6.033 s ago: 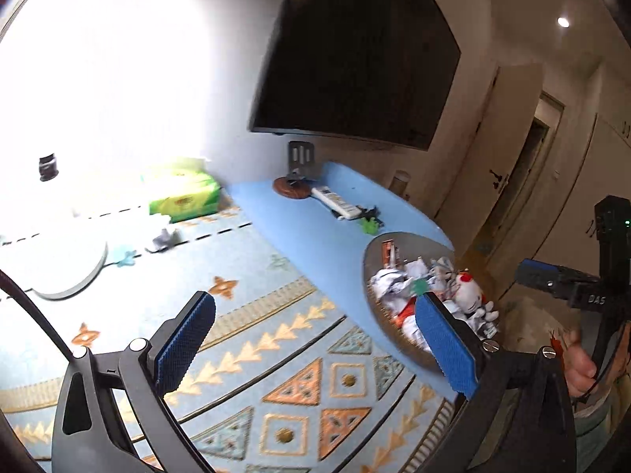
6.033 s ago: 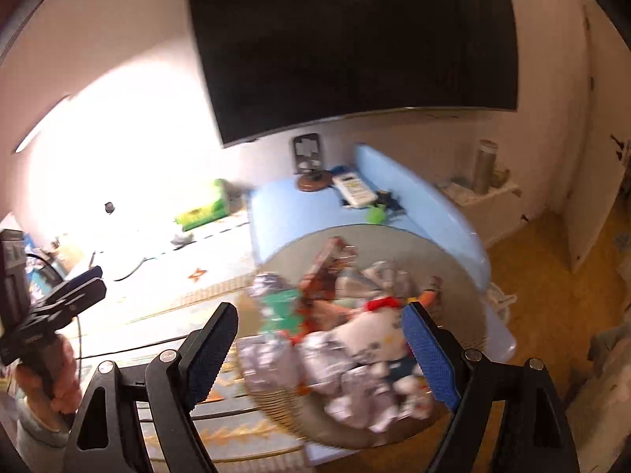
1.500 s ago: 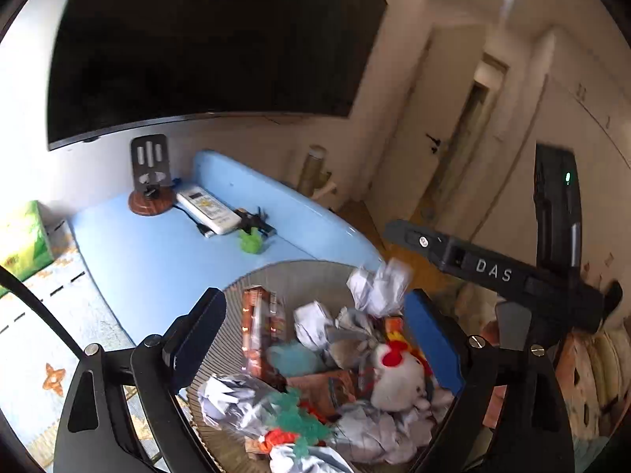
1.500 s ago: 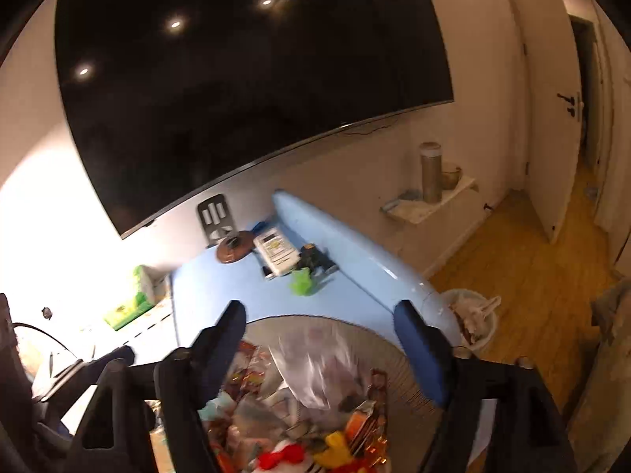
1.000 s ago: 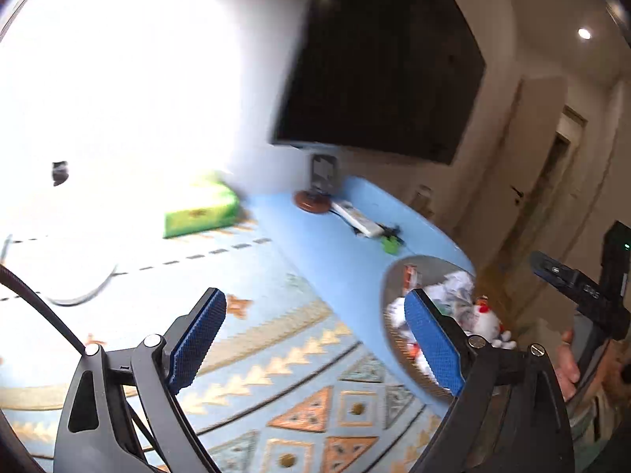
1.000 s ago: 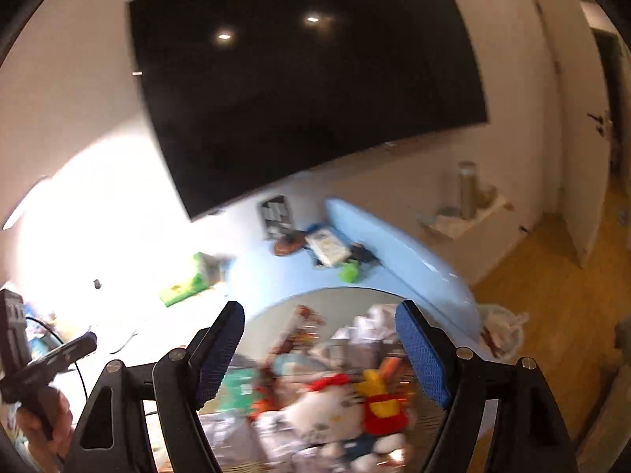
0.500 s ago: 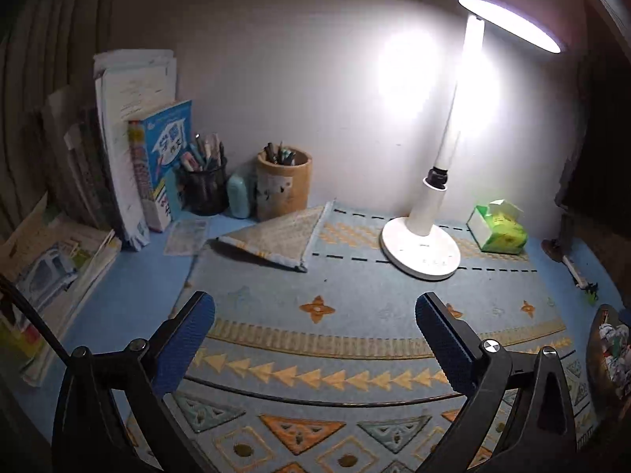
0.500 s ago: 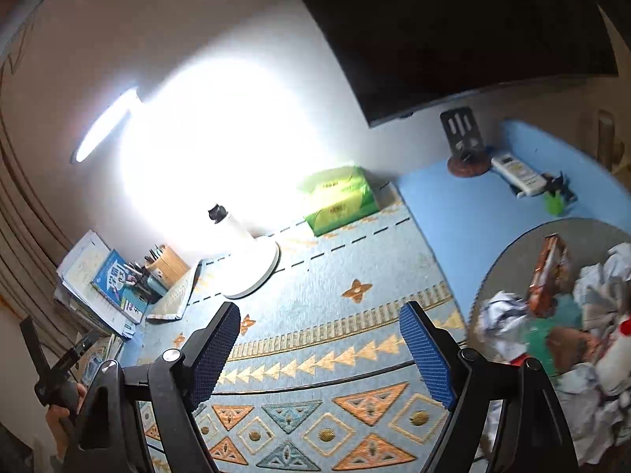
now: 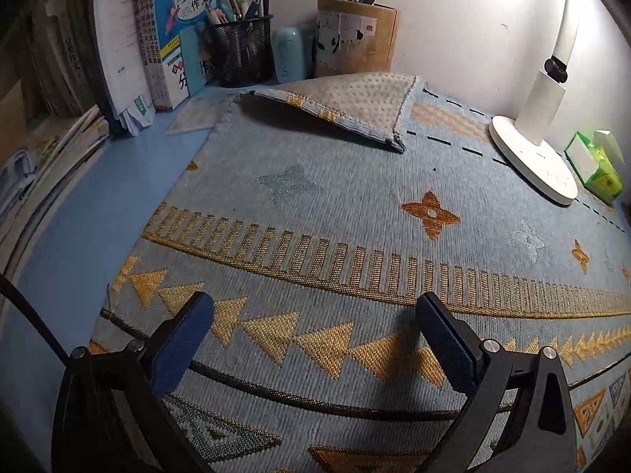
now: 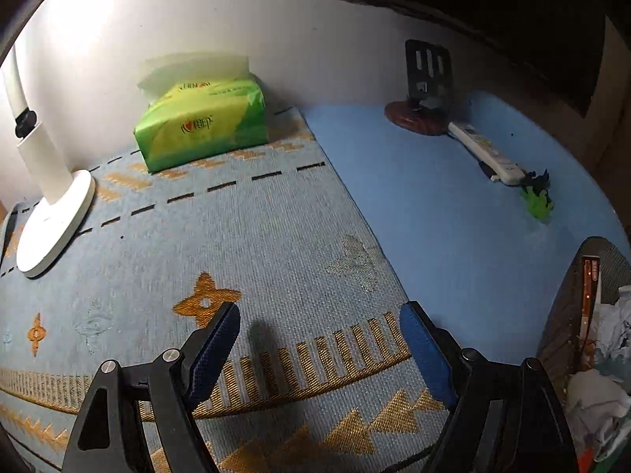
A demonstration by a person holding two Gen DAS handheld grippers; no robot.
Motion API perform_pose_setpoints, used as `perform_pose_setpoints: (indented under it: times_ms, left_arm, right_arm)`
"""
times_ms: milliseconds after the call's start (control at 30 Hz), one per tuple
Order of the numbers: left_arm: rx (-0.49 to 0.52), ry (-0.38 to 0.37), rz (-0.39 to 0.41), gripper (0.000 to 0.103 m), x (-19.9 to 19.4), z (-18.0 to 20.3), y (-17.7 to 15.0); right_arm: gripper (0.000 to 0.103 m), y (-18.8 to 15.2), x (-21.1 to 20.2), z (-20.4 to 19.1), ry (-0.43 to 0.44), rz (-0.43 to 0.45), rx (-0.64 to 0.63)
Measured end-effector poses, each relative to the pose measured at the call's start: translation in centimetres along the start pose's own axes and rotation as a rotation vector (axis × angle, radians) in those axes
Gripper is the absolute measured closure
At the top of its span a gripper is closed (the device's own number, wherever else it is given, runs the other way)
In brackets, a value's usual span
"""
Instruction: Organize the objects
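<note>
The woven blue table mat with gold triangle and star patterns [image 9: 355, 213] lies flat across the blue desk [image 9: 79, 228], except for its far left corner [image 9: 355, 98], which is folded back onto the mat and shows a pale dotted underside.

Seen from the left wrist, left of that fold, stacked papers and upright books [image 9: 157, 31] stand off the mat's far edge; then come a black mesh pen cup [image 9: 240, 51], a small pale-blue case [image 9: 290, 53] and a brown cardboard pen holder [image 9: 355, 39]. To the right of the fold, the round white lamp base [image 9: 532, 161] sits on the mat, with a green tissue pack [image 9: 595, 169] beyond it. The left gripper [image 9: 311, 335] hovers over the mat, jaws spread wide and holding nothing.

The right wrist view alone shows what lies right of the mat: a dark slotted stand on a brown round foot [image 10: 426, 90], a white remote control [image 10: 485, 149], a small green object [image 10: 536, 201] too blurred to identify, and a woven round tray [image 10: 568, 315] piled with what may be crumpled paper. The lamp base [image 10: 55, 228] and tissue pack [image 10: 205, 122] also appear. The right gripper [image 10: 319, 335] is likewise spread and empty above the mat's right edge.
</note>
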State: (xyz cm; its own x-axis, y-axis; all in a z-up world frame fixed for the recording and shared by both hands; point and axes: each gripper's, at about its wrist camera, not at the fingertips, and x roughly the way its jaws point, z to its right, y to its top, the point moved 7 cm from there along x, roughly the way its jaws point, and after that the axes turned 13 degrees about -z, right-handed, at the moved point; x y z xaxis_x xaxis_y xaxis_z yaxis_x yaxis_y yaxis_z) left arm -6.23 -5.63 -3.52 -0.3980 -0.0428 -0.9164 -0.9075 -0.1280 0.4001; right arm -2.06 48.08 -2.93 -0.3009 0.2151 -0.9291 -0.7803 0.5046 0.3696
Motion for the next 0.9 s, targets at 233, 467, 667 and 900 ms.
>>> perform_pose_setpoints:
  times_ms: [233,467,667,900]
  left_arm:
    - [0.008,0.007,-0.009,0.0,0.4,0.1,0.3]
    - [0.008,0.007,-0.009,0.0,0.7,0.1,0.5]
    - [0.008,0.006,-0.009,0.0,0.7,0.1,0.5]
    - [0.008,-0.001,-0.008,0.0,0.7,0.1,0.6]
  right_arm:
    - [0.0,1.7,1.7,1.1,0.047,-0.04,-0.061]
    - [0.0,1.6,1.4,1.9,0.036,-0.016,-0.06]
    - [0.0,1.6,1.3,3.0,0.032,0.022,-0.044]
    - [0.0,1.8,1.5,2.9,0.031,0.022,-0.045]
